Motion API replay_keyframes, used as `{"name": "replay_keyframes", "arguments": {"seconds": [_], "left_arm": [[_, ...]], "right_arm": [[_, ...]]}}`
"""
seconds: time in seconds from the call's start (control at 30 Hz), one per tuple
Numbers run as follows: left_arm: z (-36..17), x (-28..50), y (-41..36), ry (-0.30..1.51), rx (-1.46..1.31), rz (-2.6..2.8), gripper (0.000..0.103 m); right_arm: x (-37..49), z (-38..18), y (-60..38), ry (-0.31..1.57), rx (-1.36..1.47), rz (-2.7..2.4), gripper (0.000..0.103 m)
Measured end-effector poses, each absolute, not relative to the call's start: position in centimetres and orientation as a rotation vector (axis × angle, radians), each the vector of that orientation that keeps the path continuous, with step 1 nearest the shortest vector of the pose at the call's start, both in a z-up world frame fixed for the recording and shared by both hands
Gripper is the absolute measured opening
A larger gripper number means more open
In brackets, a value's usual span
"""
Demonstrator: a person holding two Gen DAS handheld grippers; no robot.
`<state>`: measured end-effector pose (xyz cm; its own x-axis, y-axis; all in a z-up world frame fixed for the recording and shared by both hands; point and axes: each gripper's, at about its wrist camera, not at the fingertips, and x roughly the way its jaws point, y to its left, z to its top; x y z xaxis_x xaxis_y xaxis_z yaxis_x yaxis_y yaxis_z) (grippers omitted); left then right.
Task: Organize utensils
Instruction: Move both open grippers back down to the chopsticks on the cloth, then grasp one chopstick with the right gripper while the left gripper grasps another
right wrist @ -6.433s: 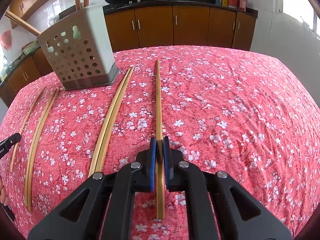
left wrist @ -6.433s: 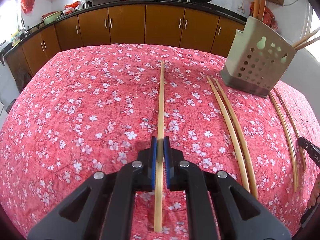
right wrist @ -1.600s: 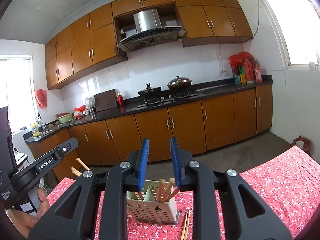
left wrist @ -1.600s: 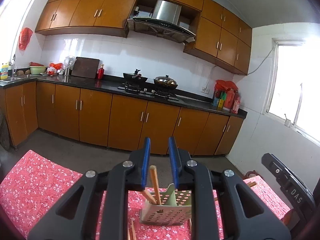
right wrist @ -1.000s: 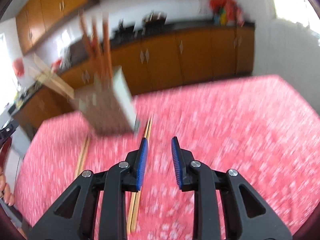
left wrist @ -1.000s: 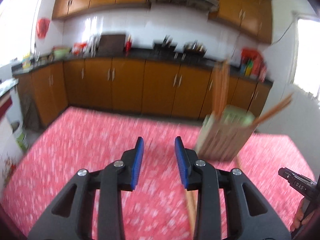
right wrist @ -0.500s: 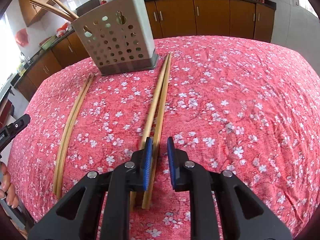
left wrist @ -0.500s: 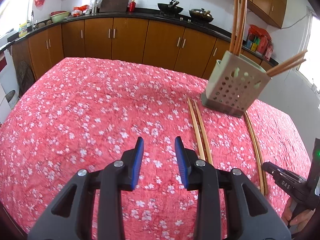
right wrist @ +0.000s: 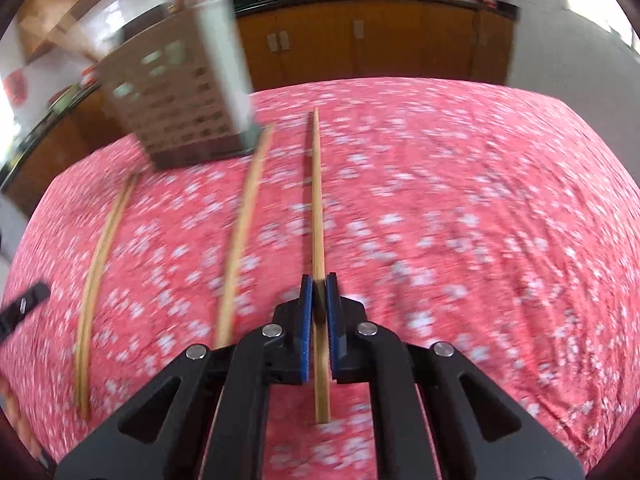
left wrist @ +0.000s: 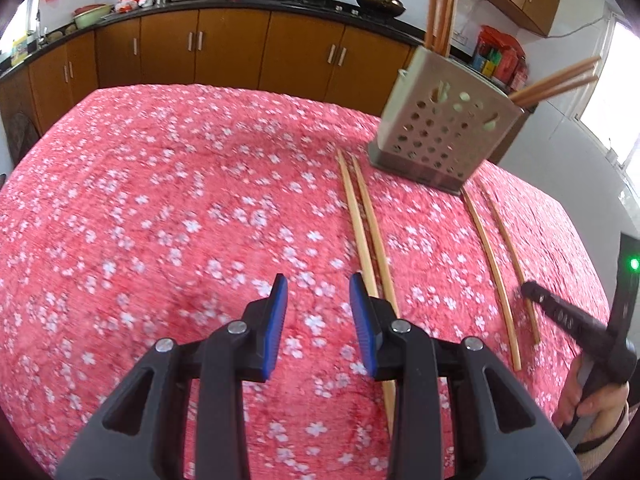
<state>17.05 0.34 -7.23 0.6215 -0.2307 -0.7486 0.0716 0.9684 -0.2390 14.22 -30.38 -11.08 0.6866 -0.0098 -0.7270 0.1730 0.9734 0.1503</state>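
Observation:
My left gripper (left wrist: 318,284) hangs open low over the red flowered tablecloth (left wrist: 160,220), with nothing between its blue pads. A pair of bamboo chopsticks (left wrist: 366,232) lies just right of it, partly behind its right finger. In the right wrist view my right gripper (right wrist: 319,282) is closing tight on a single chopstick (right wrist: 317,200), pads pressing both its sides. Its mate (right wrist: 240,240) lies to the left. The left wrist view shows the right gripper (left wrist: 560,316) at the far-right chopsticks (left wrist: 490,268). The perforated grey holder (left wrist: 436,136) stands behind, with several chopsticks in it.
A hand (left wrist: 588,404) holds the right gripper at the table's right edge. Another chopstick pair (right wrist: 98,264) lies left in the right wrist view, by the left gripper's tip (right wrist: 24,308). Brown kitchen cabinets (left wrist: 240,52) run behind the table.
The right gripper's pads have shut on one chopstick of its pair, which now sits apart from its mate. Both grippers have dropped closer to the cloth. The left pads keep the same gap.

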Motion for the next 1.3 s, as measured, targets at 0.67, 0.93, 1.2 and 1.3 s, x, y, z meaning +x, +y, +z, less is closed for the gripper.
{"name": "replay_keyframes", "arguments": {"seconds": [0.67,0.93,1.2,1.3], "left_arm": [[-9.0,16.8,-3.7,0.944,-0.091,-0.251,0.013],[-9.2,17.2,-4.6,0.933,-0.023,-0.23,0.009],[-9.5,20.7,-0.3,0.935,-0.045,-0.086,0.008],[-9.6,21.6,1.8,0.933,-0.079,-0.066,0.008]], "right_arm": [[13.8,-11.2,-31.7,0.796,0.216,-0.113,0.008],[13.9,-11.2,-31.1,0.798,0.196,-0.095,0.008],[14.1,-11.2,-31.2,0.794,0.181,-0.077,0.008],[14.2,-11.2,-31.2,0.789,0.174,-0.079,0.008]]}}
